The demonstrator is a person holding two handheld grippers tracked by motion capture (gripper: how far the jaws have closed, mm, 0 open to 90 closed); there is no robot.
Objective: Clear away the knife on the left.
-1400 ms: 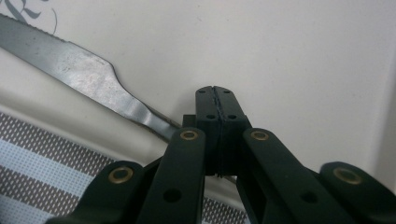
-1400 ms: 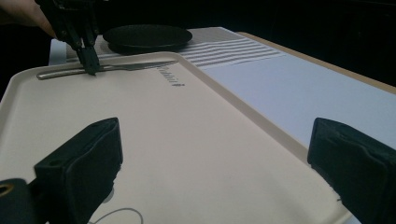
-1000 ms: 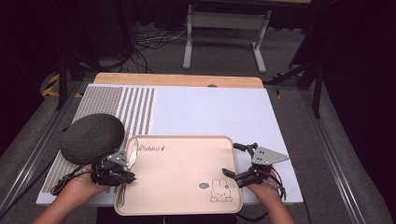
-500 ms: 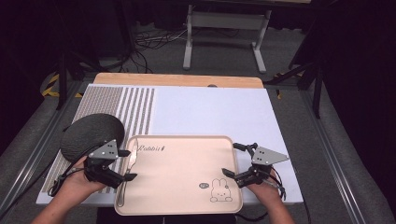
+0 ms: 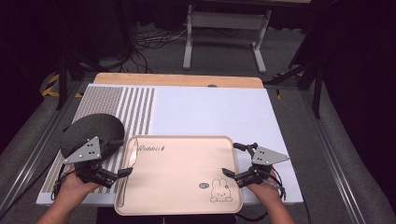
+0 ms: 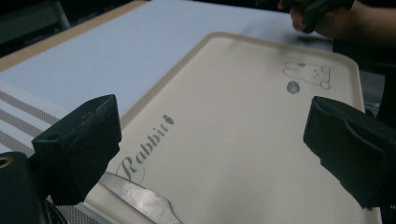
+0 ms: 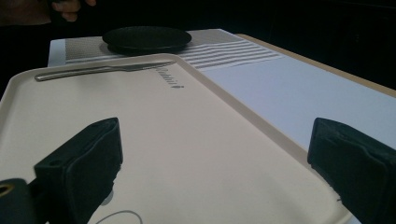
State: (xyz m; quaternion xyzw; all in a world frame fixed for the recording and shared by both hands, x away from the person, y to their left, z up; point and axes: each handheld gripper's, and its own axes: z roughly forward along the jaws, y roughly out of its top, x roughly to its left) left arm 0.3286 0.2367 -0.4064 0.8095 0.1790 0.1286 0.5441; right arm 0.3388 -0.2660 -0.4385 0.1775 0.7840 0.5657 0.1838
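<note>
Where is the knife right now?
In the high view, the knife lies along the left edge of the beige tray, beside the left gripper, with the black plate just beyond.

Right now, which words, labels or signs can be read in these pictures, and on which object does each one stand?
"Rabbit": script word printed on the beige tray, near the knife, followed by a small carrot-like mark.
A rabbit drawing with a small round mark beside it stands on the tray's opposite corner; it carries no readable text.
No other text is visible.
</note>
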